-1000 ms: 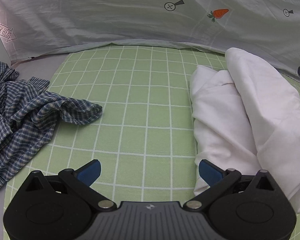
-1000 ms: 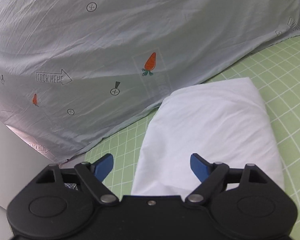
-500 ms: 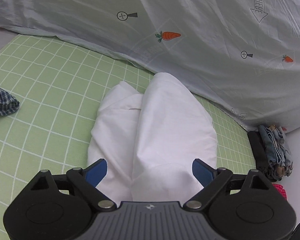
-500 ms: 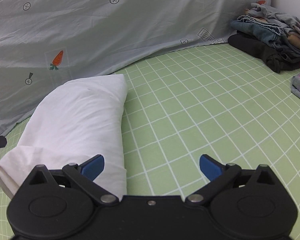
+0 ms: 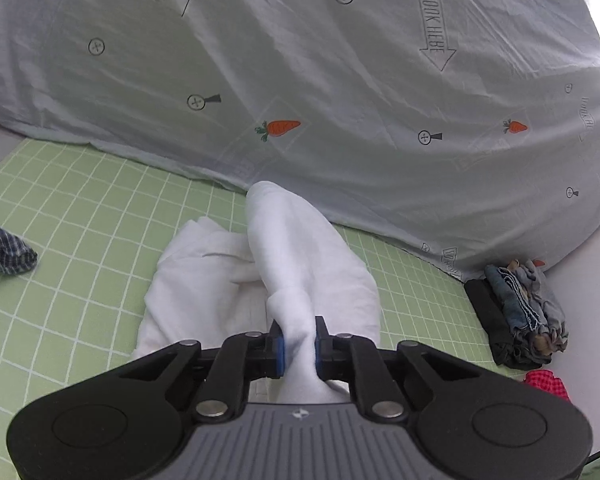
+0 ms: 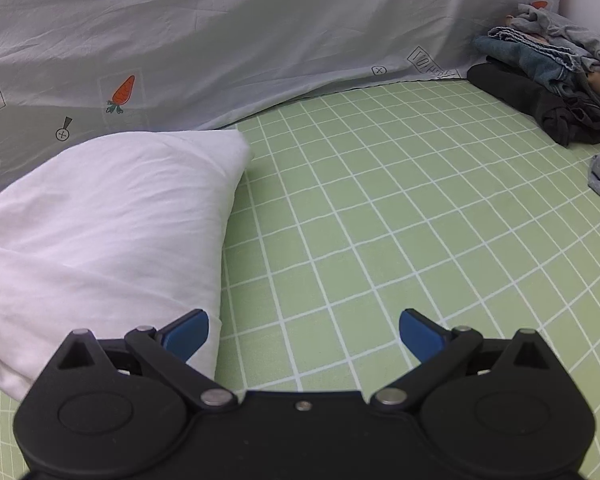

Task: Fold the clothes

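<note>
A folded white garment (image 5: 236, 280) lies on the green grid mat (image 5: 80, 220). My left gripper (image 5: 299, 346) is shut on the near end of its upper fold, which bunches up between the blue pads. In the right wrist view the same white garment (image 6: 112, 216) lies at the left. My right gripper (image 6: 304, 332) is open and empty over the bare mat (image 6: 380, 220), its left fingertip beside the garment's near edge.
A pale printed sheet (image 5: 340, 80) with carrots hangs along the back. A stack of folded dark and denim clothes (image 6: 548, 80) sits at the right, with a red item (image 5: 546, 384) near it. A blue checked shirt (image 5: 4, 248) lies at the far left.
My left gripper has closed on the near end of the white garment and lifted the fold a little. My right gripper has stayed open and shifted slightly closer to the garment's edge.
</note>
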`<action>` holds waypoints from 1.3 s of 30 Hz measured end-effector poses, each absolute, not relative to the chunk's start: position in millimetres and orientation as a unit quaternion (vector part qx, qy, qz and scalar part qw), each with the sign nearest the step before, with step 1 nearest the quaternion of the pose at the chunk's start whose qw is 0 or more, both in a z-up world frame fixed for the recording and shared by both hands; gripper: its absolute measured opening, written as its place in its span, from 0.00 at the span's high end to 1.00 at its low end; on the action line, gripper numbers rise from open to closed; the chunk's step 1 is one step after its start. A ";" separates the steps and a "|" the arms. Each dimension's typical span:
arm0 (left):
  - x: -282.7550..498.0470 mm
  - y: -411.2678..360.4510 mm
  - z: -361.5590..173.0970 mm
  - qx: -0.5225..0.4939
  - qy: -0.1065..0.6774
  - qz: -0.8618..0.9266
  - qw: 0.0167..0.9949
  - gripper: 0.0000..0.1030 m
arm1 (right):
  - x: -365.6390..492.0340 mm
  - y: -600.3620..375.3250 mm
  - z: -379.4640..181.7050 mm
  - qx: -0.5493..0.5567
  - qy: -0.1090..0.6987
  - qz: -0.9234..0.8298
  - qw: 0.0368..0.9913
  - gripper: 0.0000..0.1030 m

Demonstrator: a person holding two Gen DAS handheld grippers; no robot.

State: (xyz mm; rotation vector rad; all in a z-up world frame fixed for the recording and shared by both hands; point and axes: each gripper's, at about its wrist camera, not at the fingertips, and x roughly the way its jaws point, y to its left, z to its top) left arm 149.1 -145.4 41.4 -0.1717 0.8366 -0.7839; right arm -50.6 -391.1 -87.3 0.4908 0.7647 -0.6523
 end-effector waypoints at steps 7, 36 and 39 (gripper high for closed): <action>182.0 -93.7 -57.4 -0.120 0.509 -0.226 0.822 0.75 | -37.8 -383.7 -91.9 0.218 0.382 -0.292 0.849 0.00; 289.9 -169.0 -90.4 0.024 0.542 -0.405 0.736 0.05 | 76.6 -385.9 -88.2 0.309 0.373 -0.241 0.841 0.00; 293.8 -165.5 -99.5 -0.005 0.551 -0.409 0.728 0.04 | 86.6 -391.0 -93.3 0.323 0.376 -0.232 0.837 0.00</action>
